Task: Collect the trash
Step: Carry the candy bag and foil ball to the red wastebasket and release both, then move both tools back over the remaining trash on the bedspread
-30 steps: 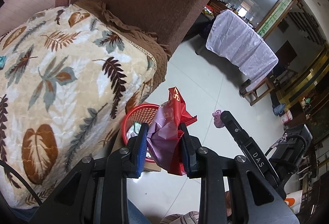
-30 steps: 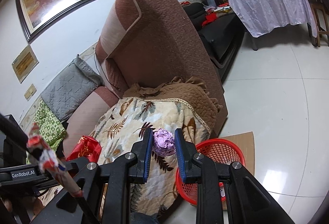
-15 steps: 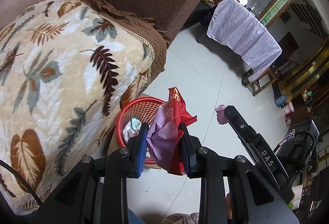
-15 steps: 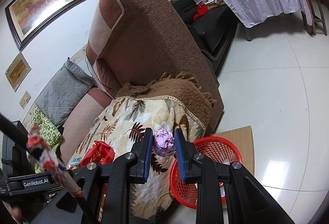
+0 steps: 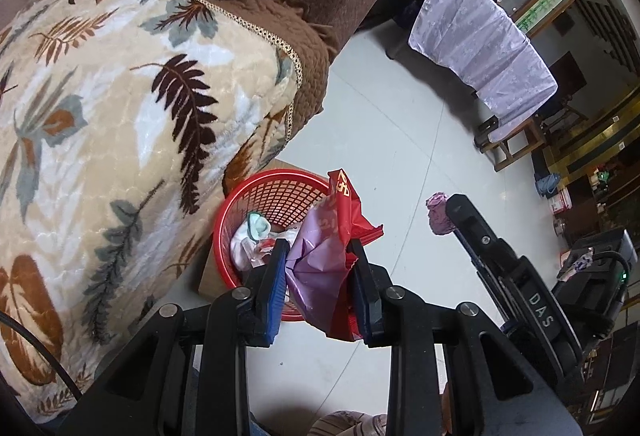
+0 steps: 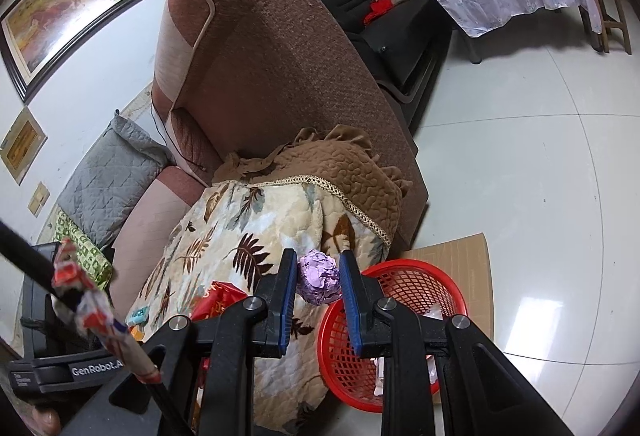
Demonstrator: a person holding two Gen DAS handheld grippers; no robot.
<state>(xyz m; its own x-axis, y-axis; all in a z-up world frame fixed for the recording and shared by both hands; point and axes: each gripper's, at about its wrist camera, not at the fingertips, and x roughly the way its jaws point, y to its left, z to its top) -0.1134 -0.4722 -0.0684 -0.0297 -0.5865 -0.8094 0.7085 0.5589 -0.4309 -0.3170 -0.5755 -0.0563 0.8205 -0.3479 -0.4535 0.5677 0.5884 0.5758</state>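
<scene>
My left gripper (image 5: 318, 256) is shut on a crumpled red and purple wrapper (image 5: 332, 248), held just above the near rim of the red mesh basket (image 5: 276, 196). Several scraps of trash lie inside that basket. My right gripper (image 6: 318, 276) is shut on a purple paper ball (image 6: 319, 277), hanging left of the red basket (image 6: 404, 336) and over the blanket's edge. In the left wrist view the right gripper's finger (image 5: 480, 236) shows with the purple ball (image 5: 438, 212) at its tip, to the right of the basket.
The basket stands on a cardboard sheet (image 6: 460, 250) on the white tile floor, against a sofa draped with a leaf-print blanket (image 5: 112, 124). A brown armrest (image 6: 280, 76) rises behind. A cloth-covered table (image 5: 480, 44) stands farther off. A small teal object (image 6: 138, 315) lies on the blanket.
Both grippers have moved toward the red basket, which looms larger and nearer. The left gripper with its wrapper now hangs over the basket's near rim. Both grips are unchanged.
</scene>
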